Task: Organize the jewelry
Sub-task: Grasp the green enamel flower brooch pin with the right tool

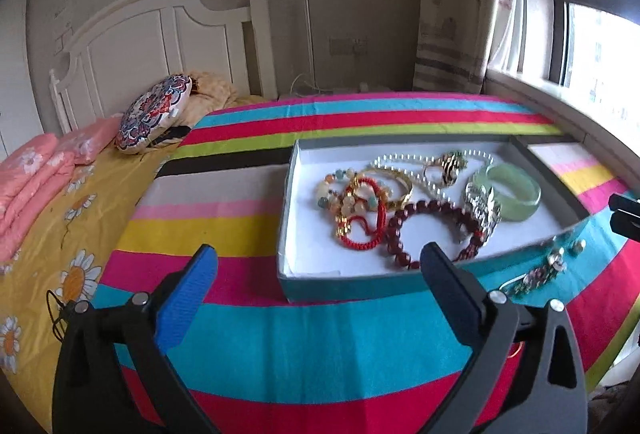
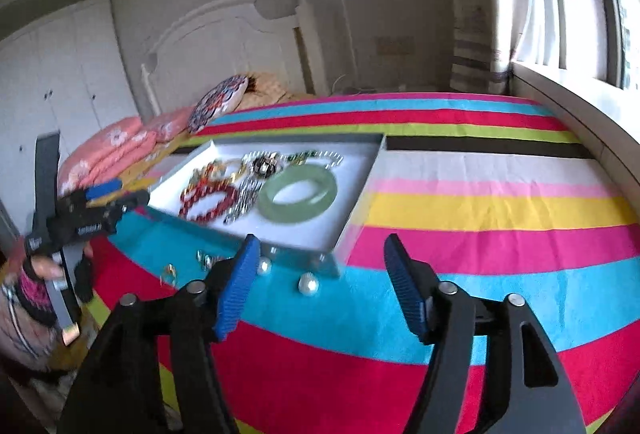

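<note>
A shallow teal box with a white floor (image 1: 308, 258) (image 2: 362, 170) lies on the striped bedspread. It holds a green jade bangle (image 1: 510, 191) (image 2: 298, 193), a dark red bead bracelet (image 1: 430, 230) (image 2: 208, 200), a pearl strand (image 1: 404, 159), a silver band (image 1: 484, 208) and red and gold bracelets (image 1: 360, 212). Loose pieces lie outside the box's near wall: two pearl earrings (image 2: 308, 284), a gold ring (image 2: 170, 271) and a beaded piece (image 1: 538, 274). My left gripper (image 1: 320, 286) is open and empty in front of the box. My right gripper (image 2: 320, 286) is open and empty above the pearl earrings.
The striped spread (image 1: 320, 346) covers the bed. Pink pillows (image 1: 32, 178) and a round patterned cushion (image 1: 154, 114) lie by the white headboard (image 1: 160, 34). A window sill (image 1: 560, 106) runs along the right. The box lid (image 1: 560, 150) lies behind the box.
</note>
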Motion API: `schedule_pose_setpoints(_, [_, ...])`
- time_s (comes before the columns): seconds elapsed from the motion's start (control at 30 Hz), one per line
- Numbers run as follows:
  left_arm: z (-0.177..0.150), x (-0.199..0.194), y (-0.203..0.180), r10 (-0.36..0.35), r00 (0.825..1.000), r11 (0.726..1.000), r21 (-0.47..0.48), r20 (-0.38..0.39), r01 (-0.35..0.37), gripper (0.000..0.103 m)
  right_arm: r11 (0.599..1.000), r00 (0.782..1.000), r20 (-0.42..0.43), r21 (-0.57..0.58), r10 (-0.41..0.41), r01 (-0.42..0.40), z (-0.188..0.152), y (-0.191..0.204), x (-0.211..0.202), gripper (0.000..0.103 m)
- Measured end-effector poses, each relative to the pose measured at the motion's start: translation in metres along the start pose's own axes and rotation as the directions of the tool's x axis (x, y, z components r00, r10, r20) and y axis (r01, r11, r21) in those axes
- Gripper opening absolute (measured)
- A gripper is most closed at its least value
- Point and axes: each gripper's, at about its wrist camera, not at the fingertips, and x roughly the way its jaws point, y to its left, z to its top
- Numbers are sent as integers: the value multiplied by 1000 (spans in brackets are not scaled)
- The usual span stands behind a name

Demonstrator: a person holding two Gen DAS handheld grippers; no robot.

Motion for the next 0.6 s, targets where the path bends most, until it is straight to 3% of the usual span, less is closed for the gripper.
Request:
schedule_pose_setpoints(0.2, [-2, 0, 3, -8, 1000, 1000, -1, 10, 8, 100, 998, 1000, -4, -65, 9, -9, -4, 17, 4, 65])
schedule_pose_setpoints(0.4, [-2, 0, 15, -51, 998, 997, -65, 21, 52, 100, 989, 1000, -7, -147, 10, -11, -5, 39, 9, 76])
schedule_pose_setpoints(0.5, [-2, -2, 17, -63, 998, 994, -85, 32, 65, 100, 983, 1000, 4, -183, -1, 2, -5, 46, 11, 87])
schedule_pose_setpoints(0.6, [-2, -3, 18, -66, 997, 993, -90, 43, 70, 100, 975, 1000, -4, -222, -6, 5, -6, 52, 13, 87])
